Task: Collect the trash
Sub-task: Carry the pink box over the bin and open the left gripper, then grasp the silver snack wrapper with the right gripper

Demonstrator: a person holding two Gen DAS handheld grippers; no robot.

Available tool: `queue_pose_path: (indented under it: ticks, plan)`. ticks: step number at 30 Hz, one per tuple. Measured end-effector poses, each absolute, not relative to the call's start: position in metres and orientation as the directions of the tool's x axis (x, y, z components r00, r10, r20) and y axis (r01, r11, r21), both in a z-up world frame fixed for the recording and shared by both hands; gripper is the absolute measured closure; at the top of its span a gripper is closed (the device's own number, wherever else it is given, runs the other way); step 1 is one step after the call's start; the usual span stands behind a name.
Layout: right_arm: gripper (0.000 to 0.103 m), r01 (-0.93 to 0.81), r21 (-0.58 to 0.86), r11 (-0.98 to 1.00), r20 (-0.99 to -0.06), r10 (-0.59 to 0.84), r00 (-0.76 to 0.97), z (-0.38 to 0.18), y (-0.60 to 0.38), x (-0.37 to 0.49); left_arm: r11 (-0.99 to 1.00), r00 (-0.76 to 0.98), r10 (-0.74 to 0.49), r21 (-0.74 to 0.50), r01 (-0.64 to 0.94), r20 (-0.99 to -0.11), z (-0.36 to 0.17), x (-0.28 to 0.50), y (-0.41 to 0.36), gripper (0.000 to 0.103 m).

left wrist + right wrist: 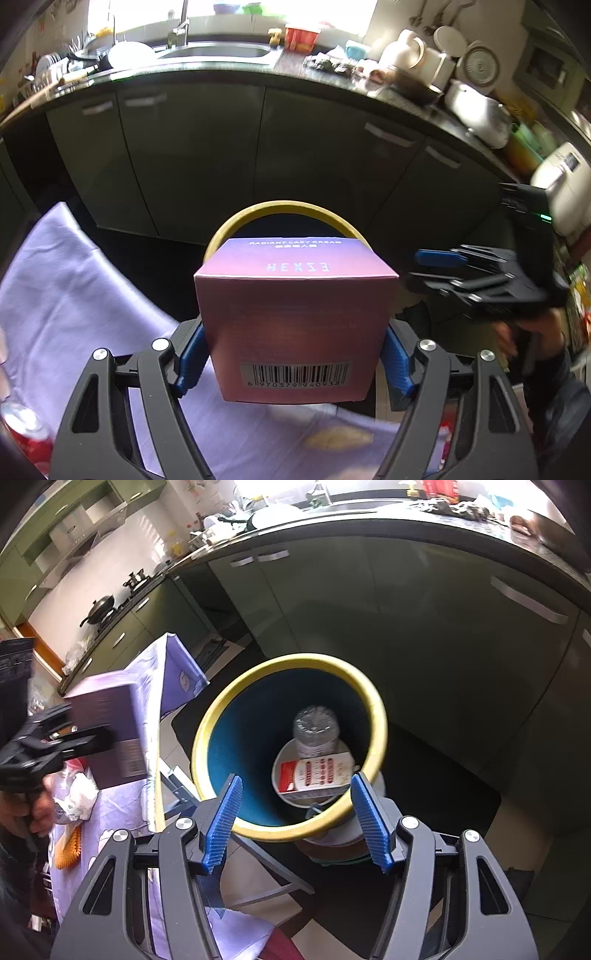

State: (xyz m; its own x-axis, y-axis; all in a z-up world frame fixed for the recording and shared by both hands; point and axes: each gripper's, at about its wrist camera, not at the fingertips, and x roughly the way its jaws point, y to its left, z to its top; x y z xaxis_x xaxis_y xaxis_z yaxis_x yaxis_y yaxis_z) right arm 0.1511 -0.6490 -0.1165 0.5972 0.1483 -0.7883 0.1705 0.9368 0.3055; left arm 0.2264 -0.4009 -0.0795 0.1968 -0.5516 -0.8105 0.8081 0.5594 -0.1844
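Observation:
My left gripper (294,336) is shut on a purple-pink cream box (295,314), its blue pads pressing both sides. The barcode side of the box faces the camera. Just beyond the box stands the yellow-rimmed bin (280,206). In the right wrist view the bin (376,709) lies below my right gripper (295,779), which is open with nothing held. Inside the bin lie a clear plastic bottle (316,727), a red-and-white carton (317,773) and a white bowl (280,775). The held box (107,720) hangs left of the bin, over the table edge. The right gripper (415,267) shows at the right of the left view.
A table with a lilac cloth (74,295) stands left of the bin, carrying a red can (29,432), crumpled white waste (79,794) and an orange item (68,849). Dark cabinets (184,155) under a cluttered counter with a sink (218,51) close off the far side.

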Motion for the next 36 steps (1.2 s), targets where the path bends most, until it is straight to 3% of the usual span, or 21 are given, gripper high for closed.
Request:
queue_pose_path:
  ticks: [2, 7, 13, 23, 36]
  plan:
    - [0.036, 0.183, 0.308, 0.934, -0.784, 0.14, 0.604, -0.115, -0.659, 0.149, 0.575, 0.214, -0.536, -0.168, 0.8, -0.817, -0.089, 0.232, -0.417, 0.029]
    - [0.036, 0.195, 0.318, 0.928, -0.778, 0.138, 0.613, -0.114, -0.668, 0.146, 0.601, 0.245, -0.509, -0.137, 0.788, -0.825, -0.1, 0.24, -0.436, 0.027]
    - [0.036, 0.175, 0.31, 0.934, -0.785, 0.147, 0.602, -0.114, -0.658, 0.145, 0.609, 0.288, -0.56, -0.151, 0.778, -0.777, -0.07, 0.225, -0.398, 0.022]
    - [0.036, 0.086, 0.26, 0.962, -0.815, 0.171, 0.554, -0.114, -0.592, 0.159, 0.719, 0.465, -0.576, -0.146, 0.679, -0.672, -0.025, 0.181, -0.253, 0.018]
    - [0.036, -0.277, 0.229, 0.933, -0.831, 0.335, 0.443, -0.1, -0.403, 0.19, 0.91, 0.697, -0.404, -0.184, 0.372, -0.593, -0.035, 0.168, -0.04, 0.015]
